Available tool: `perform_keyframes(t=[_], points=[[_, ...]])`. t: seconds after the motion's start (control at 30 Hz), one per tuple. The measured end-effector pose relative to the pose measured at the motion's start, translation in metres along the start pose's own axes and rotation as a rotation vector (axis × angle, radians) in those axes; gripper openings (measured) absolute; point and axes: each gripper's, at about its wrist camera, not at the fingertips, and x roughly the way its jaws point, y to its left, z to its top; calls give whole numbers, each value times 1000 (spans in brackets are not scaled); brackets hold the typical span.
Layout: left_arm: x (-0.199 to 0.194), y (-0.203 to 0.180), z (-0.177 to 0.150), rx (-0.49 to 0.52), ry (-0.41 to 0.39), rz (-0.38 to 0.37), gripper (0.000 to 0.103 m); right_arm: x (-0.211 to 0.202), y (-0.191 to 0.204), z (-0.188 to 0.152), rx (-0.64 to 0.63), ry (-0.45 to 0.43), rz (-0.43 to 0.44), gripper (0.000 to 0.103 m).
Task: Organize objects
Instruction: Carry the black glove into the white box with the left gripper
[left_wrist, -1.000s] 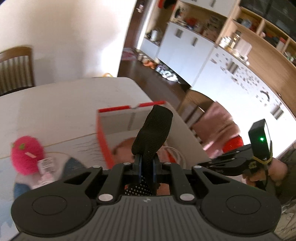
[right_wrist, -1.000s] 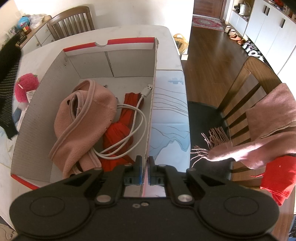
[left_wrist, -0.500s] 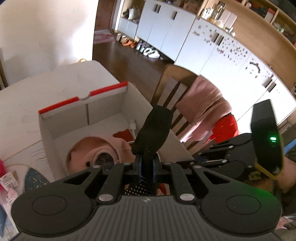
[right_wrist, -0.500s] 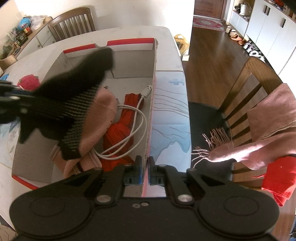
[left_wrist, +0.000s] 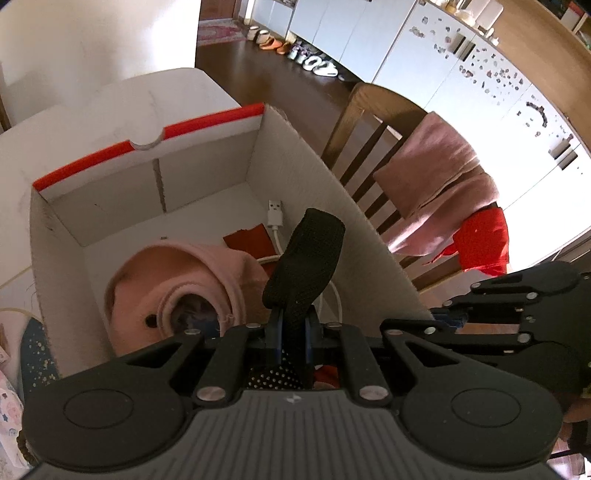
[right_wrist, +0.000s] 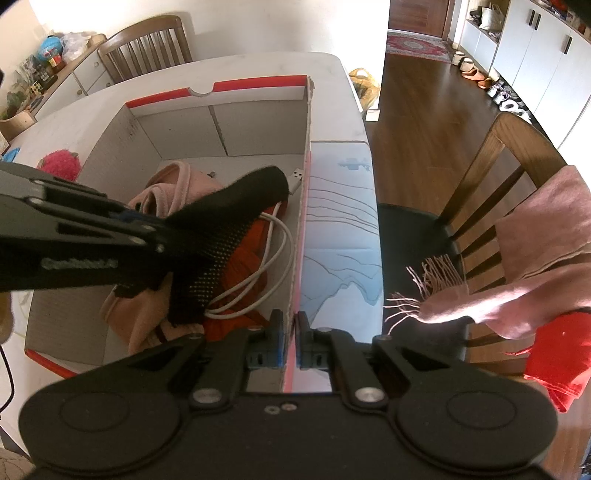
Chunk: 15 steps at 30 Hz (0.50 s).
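Observation:
My left gripper (left_wrist: 293, 325) is shut on a black dotted sock (left_wrist: 306, 262) and holds it over the open cardboard box (left_wrist: 207, 177). The sock (right_wrist: 229, 218) and the left gripper (right_wrist: 159, 236) also show in the right wrist view, above the box contents. Inside the box lie a pink fleece hat (left_wrist: 177, 288), a red cloth (right_wrist: 243, 258) and a white USB cable (right_wrist: 273, 258). My right gripper (right_wrist: 291, 332) is shut on the box's right wall (right_wrist: 301, 236) near its front corner.
The box stands on a white table (right_wrist: 332, 96) with a blue-printed mat (right_wrist: 340, 236). A pink fluffy toy (right_wrist: 59, 164) lies left of the box. A wooden chair (right_wrist: 506, 177) with a pink scarf and red cloth stands at the right.
My left gripper has carried the black sock from left of the box to over its inside, lower and nearer the right wall. My right gripper has held still on the wall.

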Motion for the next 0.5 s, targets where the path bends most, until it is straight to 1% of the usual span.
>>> perform_keyframes(t=[0.13,0.27,0.33,0.43,0.5], points=[[8,1,-1,3,13,4,10,0,-1,0,3,0,2,5],[14,3,-2,0,9,-6,10,0,-1,0,11,-1,5,5],[15,5,-2,-1,9,2,10,0,-1,0,10,-2,5,5],[15,7,-4,-4,8,3,15,0,-1,0,10,-2,5,5],[15,9,-5,-6,6,9,24,0,-1,0,11,-2,5,5]])
